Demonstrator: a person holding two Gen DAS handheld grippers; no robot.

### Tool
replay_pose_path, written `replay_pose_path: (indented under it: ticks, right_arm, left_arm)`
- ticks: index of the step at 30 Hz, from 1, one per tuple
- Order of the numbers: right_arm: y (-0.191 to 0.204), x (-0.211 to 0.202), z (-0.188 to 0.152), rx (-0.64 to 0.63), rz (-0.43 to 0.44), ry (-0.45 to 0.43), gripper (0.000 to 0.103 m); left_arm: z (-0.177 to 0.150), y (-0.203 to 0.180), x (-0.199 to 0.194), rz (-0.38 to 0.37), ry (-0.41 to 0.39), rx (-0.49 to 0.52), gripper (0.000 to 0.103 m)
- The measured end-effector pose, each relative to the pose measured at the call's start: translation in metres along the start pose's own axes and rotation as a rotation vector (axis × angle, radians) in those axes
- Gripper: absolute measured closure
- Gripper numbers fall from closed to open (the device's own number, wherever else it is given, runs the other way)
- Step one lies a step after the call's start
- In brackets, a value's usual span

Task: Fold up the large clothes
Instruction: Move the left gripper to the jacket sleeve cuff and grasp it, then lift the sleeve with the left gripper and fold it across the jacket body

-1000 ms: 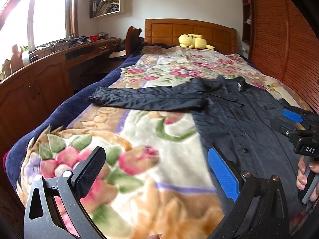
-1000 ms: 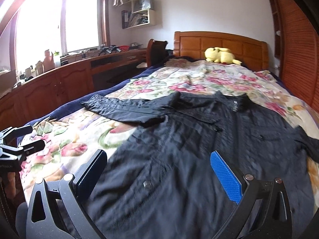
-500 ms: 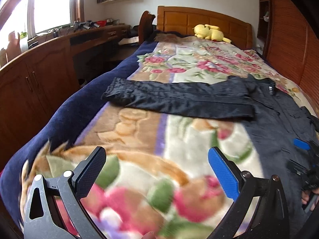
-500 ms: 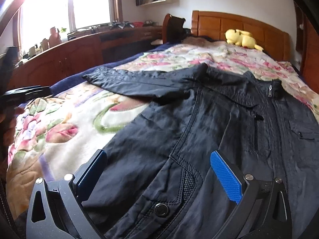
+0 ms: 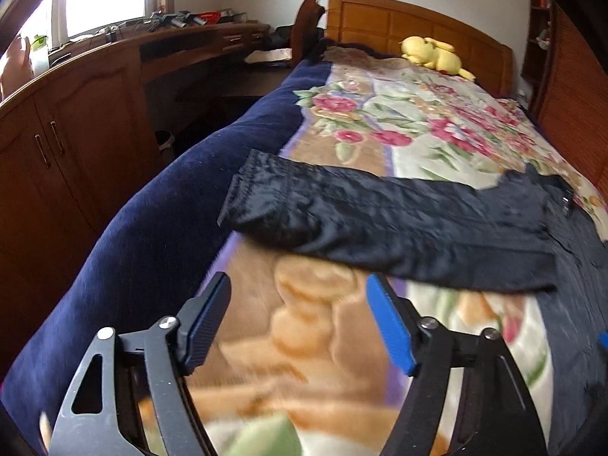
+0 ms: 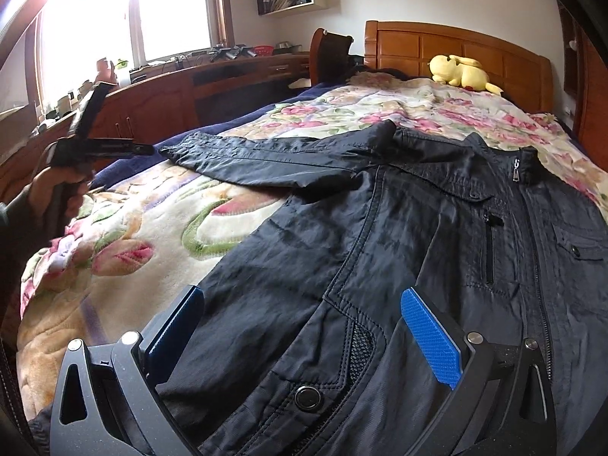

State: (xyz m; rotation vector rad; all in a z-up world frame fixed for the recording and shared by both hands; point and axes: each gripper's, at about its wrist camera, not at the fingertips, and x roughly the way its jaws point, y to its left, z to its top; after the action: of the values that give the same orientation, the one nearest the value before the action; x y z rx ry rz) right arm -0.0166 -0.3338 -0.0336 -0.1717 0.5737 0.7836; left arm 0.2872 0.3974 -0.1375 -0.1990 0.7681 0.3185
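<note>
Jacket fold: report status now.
Left gripper closing, nothing between pads, short of sleeve. Right gripper open over jacket hem. Nothing in the way.

A home bedroom is being shown. A bed [image 6: 380, 87] with a wooden headboard [image 6: 456, 47] is lying toward twelve o'clock, a yellow plush toy [image 6: 461, 70] resting on it; wooden cabinets [image 5: 57, 144] are standing at nine o'clock.

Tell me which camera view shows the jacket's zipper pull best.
The right wrist view: the zipper pull hangs clear and sharp at the collar of the black jacket. The left wrist view shows it only small and blurred near the frame edge.
</note>
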Motion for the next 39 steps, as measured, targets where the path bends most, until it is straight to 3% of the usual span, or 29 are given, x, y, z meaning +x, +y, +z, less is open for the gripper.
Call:
replay_pose_path:
  ticks: [4,17,22,24,25,26,29,34,39]
  right_arm:
    - [-0.001,0.000,-0.001,0.008,0.010,0.002,0.000]
    - [-0.003,0.003,-0.001,0.021,0.028,-0.001,0.000]
    - [-0.005,0.004,-0.002,0.032,0.034,-0.002,0.000]
    - [-0.005,0.003,-0.002,0.032,0.035,-0.005,0.000]
    - [-0.004,0.003,-0.002,0.031,0.035,-0.007,0.000]
    - [-0.004,0.003,-0.002,0.031,0.035,-0.007,0.000]
    - [-0.004,0.002,-0.002,0.030,0.035,-0.012,0.000]
    - [-0.002,-0.002,-0.002,0.030,0.025,-0.028,0.000]
    - [-0.004,-0.007,-0.001,0.051,-0.006,-0.043,0.000]
  left_arm:
    - [0.016,0.011,0.026,0.030,0.016,-0.038,0.036]
    - [0.038,0.028,0.072,0.136,0.051,-0.101,0.037]
    - [0.030,0.042,0.090,0.085,0.114,-0.192,0.037]
    - [0.029,0.043,0.089,0.052,0.110,-0.208,0.048]
    - [0.029,0.042,0.088,0.027,0.113,-0.210,0.064]
    - [0.030,0.040,0.086,-0.009,0.123,-0.219,0.077]
    - [0.035,0.020,0.074,0.028,0.115,-0.149,0.092]
    - [0.057,-0.036,0.020,0.027,0.024,-0.028,0.095]
    - [0.075,-0.116,-0.058,-0.060,-0.068,0.097,0.095]
